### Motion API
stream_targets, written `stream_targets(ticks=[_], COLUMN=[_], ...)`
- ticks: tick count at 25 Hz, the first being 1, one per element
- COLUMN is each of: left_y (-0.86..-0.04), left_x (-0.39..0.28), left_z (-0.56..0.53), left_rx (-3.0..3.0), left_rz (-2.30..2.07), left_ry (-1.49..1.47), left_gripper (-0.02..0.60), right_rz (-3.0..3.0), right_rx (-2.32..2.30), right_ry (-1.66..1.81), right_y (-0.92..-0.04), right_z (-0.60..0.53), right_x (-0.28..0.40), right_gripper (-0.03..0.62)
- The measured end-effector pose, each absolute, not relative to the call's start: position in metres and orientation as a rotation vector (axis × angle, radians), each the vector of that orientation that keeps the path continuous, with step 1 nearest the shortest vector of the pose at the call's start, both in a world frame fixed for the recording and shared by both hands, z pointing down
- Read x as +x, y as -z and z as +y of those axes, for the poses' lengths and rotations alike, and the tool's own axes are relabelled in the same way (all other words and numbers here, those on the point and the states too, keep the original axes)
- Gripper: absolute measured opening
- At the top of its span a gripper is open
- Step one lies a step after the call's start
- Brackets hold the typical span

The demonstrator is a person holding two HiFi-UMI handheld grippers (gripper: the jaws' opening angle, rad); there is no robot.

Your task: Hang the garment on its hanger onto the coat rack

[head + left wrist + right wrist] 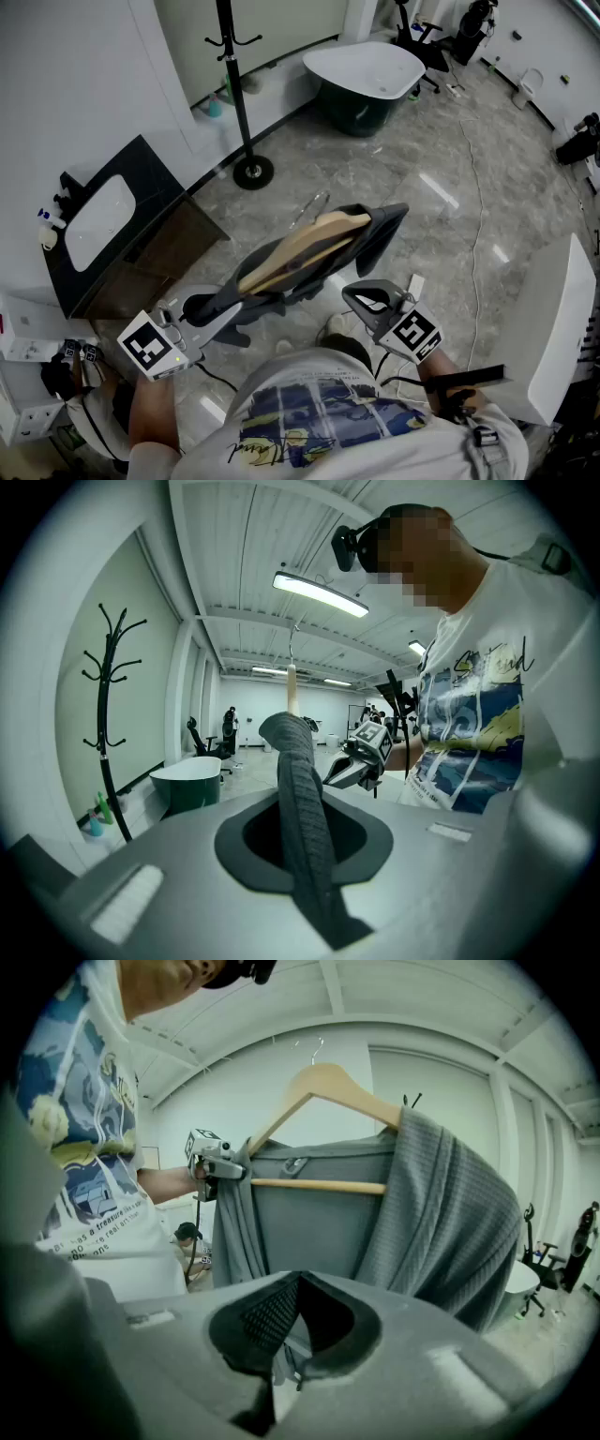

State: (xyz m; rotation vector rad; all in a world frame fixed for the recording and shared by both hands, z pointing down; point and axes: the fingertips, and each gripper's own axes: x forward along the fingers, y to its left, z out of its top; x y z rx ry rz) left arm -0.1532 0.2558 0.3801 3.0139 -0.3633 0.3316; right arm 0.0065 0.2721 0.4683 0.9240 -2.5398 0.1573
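My left gripper (199, 309) is clenched on a fold of the grey garment (380, 232) and my right gripper (364, 300) pinches its edge, so it hangs between us draped on the wooden hanger (300, 247), well apart from the black coat rack (239, 94) beyond

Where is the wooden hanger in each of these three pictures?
Head view: the wooden hanger is at the centre, slanting up to the right.
Left gripper view: seen edge-on, a pale upright strip at centre, just above the cloth.
Right gripper view: upper centre, seen broadside.
Shared landmark: the grey garment draped on it.
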Motion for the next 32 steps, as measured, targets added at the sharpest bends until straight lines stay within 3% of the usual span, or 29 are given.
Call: stream_targets(ticks=[11, 17, 32], left_y=[-0.392, -0.392, -0.349], left_x=[-0.168, -0.155, -0.078], left_z=[0.205, 0.148, -0.085], left_rx=[2.982, 2.966, 2.973], left_rz=[-0.369, -0.43, -0.619], left_ry=[-0.343, -0.365, -0.368], left_gripper=[0.028, 0.028, 0.028], right_rz=[-2.496, -2.549, -2.529], right_rx=[0.578, 0.492, 0.352], right_ry=[-0.233, -0.271, -0.158], right_y=[-0.46, -0.46, -0.471], right_z=[0.239, 0.188, 0.006], right_x=[-0.051, -0.04, 0.038], right_gripper=[0.0, 0.029, 0.029])
